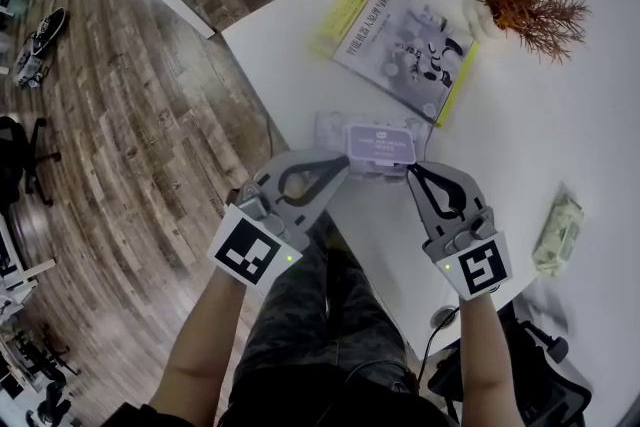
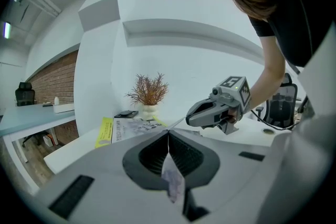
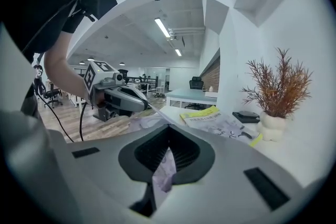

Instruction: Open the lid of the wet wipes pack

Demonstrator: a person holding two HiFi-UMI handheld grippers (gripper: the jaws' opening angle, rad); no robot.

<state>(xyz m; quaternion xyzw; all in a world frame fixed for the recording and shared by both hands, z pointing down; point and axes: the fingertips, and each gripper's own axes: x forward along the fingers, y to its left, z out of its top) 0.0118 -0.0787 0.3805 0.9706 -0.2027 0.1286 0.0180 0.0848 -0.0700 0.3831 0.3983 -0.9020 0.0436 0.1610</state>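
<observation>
The wet wipes pack (image 1: 372,155) sits mid-frame in the head view, at the near edge of the white bench (image 1: 590,95). Its purple lid (image 1: 381,143) looks flat and shut, so opening is not yet done. The left claw (image 1: 344,163) and right claw (image 1: 411,168) each clench one of the pack's 2 film ends.

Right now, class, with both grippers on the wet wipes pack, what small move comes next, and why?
Probably keep the left gripper still and tilt the right gripper upward: both are shut on opposite ends of the wet wipes pack, and its lid lies flat, closed.
</observation>
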